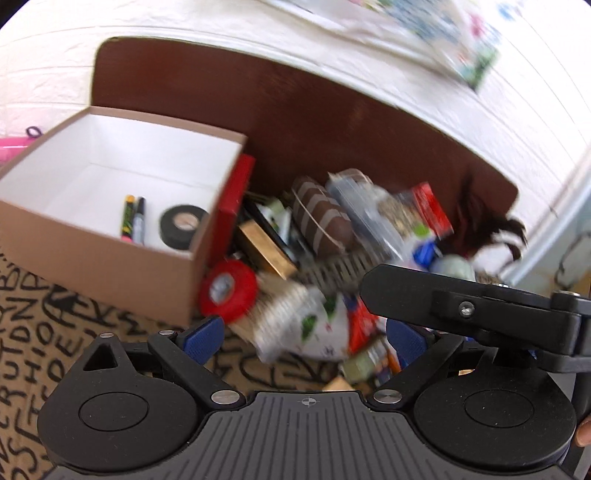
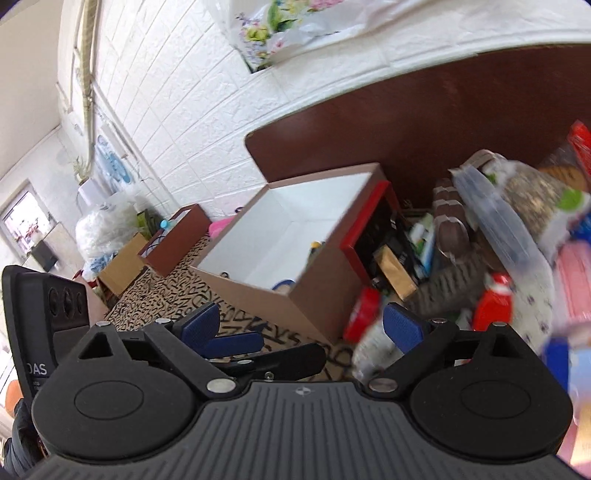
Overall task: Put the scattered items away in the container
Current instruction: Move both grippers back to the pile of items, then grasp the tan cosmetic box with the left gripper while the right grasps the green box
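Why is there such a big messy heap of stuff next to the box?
Those things aren't tidied yet. The pile lies jumbled right of the box, with a red tape roll tipped against it. Only markers and black tape show inside.

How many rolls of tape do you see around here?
2. A black tape roll lies inside the open box, beside two markers. A red tape roll sits outside, against the box's near corner. The blurred pile may hide more.

Domestic room: white brick-pattern wall [image 2: 177,122], floral bag [image 2: 273,33], window [image 2: 22,221], household clutter [image 1: 332,236] on a letter-print cloth [image 1: 33,332].
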